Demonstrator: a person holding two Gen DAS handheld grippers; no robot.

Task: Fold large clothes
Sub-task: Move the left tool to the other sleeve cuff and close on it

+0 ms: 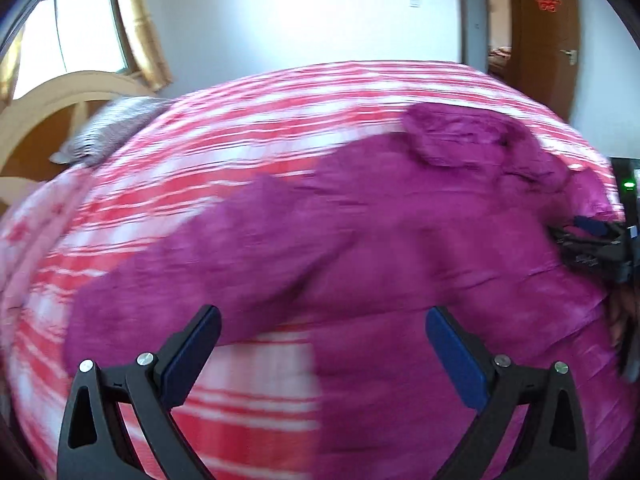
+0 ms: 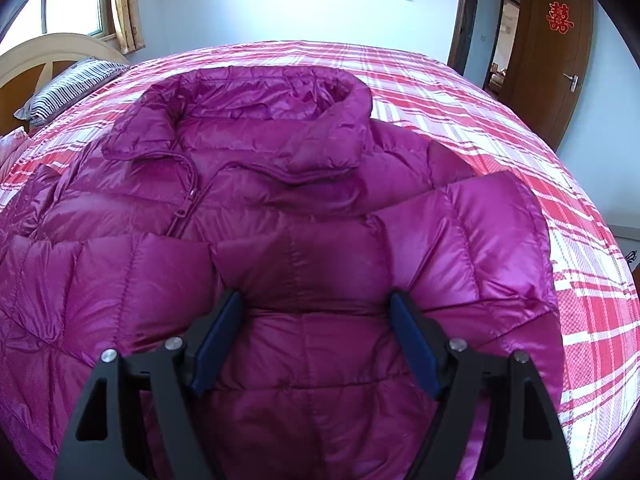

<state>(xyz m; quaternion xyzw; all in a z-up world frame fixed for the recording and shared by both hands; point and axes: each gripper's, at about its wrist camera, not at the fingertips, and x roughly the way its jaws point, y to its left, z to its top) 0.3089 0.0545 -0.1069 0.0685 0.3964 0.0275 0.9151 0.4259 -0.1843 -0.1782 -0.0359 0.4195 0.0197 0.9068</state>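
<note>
A magenta quilted down jacket [image 2: 304, 216] lies front up on the bed, collar at the far side. Its right sleeve [image 2: 472, 236] is folded in across the chest. My right gripper [image 2: 316, 304] is open, its jaws wide apart just above the jacket's middle, holding nothing. In the blurred left wrist view the jacket [image 1: 400, 240] lies ahead and to the right, with its left sleeve [image 1: 192, 264] stretched out toward the left. My left gripper [image 1: 324, 320] is open and empty above the sleeve's near edge. The right gripper shows at the right edge of that view [image 1: 600, 240].
The bed has a red and white plaid cover [image 2: 520, 152]. A striped pillow [image 2: 68, 88] and a wooden headboard [image 2: 48, 48] are at the far left. A window with a curtain [image 2: 124, 4] is behind. An open brown door [image 2: 556, 52] stands at the right.
</note>
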